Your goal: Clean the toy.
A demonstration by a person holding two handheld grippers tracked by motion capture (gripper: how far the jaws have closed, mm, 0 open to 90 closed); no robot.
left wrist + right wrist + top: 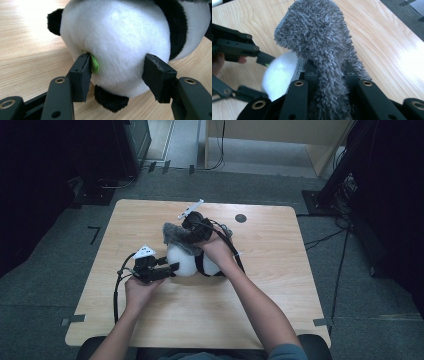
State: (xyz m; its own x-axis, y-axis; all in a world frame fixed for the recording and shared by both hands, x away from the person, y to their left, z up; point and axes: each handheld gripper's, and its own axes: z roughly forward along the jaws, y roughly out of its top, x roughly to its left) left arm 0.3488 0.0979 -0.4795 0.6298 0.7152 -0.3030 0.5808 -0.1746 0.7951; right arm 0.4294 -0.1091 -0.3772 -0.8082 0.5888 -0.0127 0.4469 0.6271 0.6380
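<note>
A: On the counter (260,310) the panda toy (117,47) is lying, w/ grey fuzzy cloth (322,42) laid over it.

B: Cloth is clamped by right tongs (328,72). Left tongs (117,75) are half-wide around the toy, pads approx. touching, not pressed. Work is judged mid-way; cloth not yet drawn off/on fully.

Both units matte black. Left hand-held gripper (170,268): grey 3-cornered plate on top with dark dots, black cable looping off the back. Right hand-held gripper (192,236): white flat plate on top, black cable trailing along the forearm. Jaw links are flat black bars with brass-ringed pivot holes, blocky black pads. Forearms bare; grey-blue sleeve at the right upper arm.
</note>
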